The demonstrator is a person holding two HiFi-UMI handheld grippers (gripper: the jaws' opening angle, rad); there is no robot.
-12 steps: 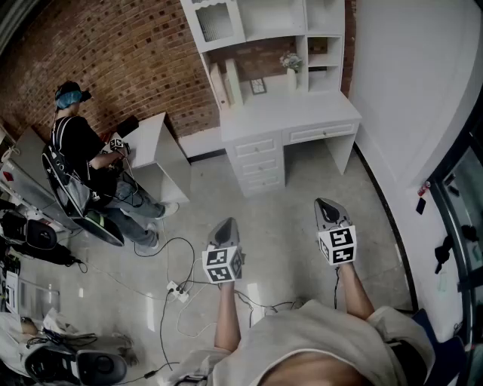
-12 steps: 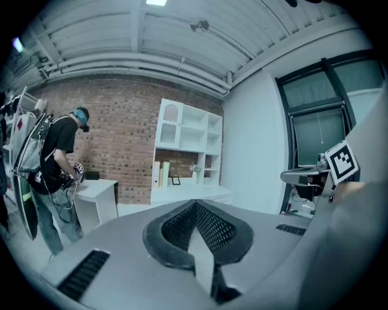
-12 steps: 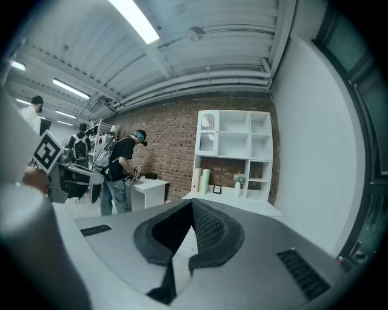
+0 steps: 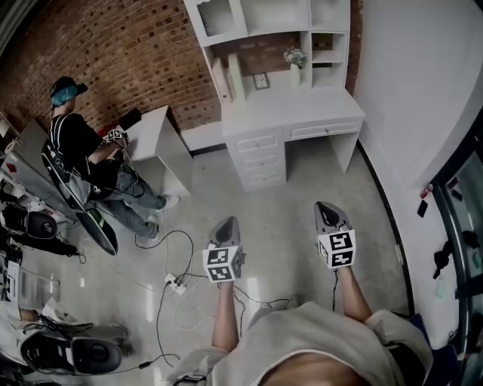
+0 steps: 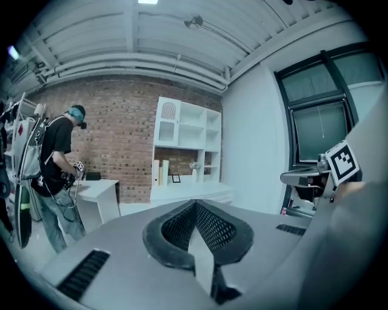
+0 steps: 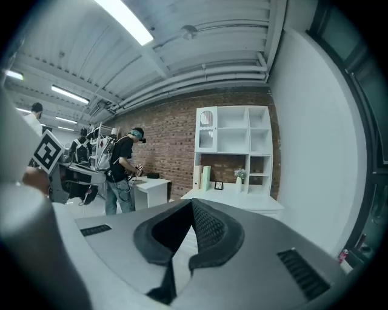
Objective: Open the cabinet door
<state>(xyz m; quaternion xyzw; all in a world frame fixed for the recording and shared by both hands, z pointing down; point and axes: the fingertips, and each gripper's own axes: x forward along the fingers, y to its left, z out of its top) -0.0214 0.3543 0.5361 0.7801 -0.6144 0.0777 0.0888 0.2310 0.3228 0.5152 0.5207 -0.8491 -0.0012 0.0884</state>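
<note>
Cabinet door (image 4: 216,19) still well ahead

Person is wearing a loose pale short-sleeved top (image 4: 317,332). Left gripper (image 4: 227,223) and right gripper (image 4: 325,205) are showing grey tapered shells with slotted vents (image 5: 85,272) and black mesh pads (image 5: 212,227). Each is carrying a cube (image 4: 222,264) with black-and-white square markers. Possibly a thin cable (image 4: 335,290) is trailing behind the right one.

lab with brick wall (image 4: 136,45), white desk (image 4: 290,105)
</note>
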